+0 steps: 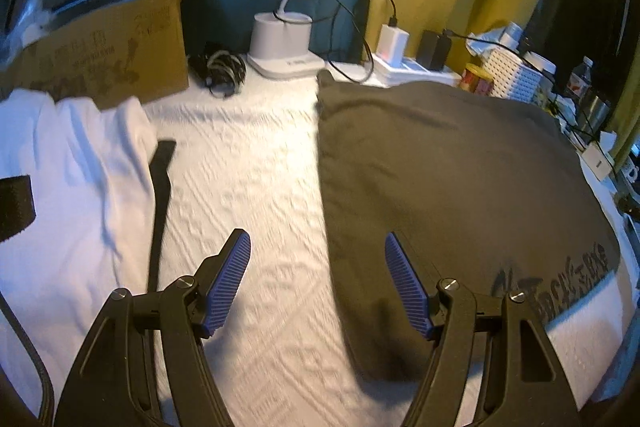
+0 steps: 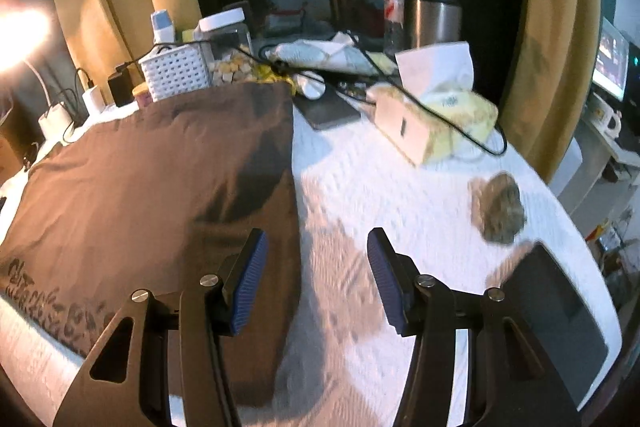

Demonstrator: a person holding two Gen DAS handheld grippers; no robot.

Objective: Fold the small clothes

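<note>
Basically both my left tool (image 1: 318, 281) and right tool (image 2: 316, 279) gape empty over the limp, light brown shirt (image 1: 460, 179); I'd pinch its side edges.

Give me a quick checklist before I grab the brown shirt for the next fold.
1. Left gripper open and empty: ok.
2. Right gripper open and empty: ok.
3. Brown T-shirt lying flat on the white textured cloth: ok, only light wrinkles.
4. Each gripper near a side edge of the shirt: ok; the left edge runs between the left gripper's fingers, the right edge between the right gripper's.
5. White garment apart from the shirt: ok.
6. Charger cables off the shirt: cannot tell at its far edge.
</note>
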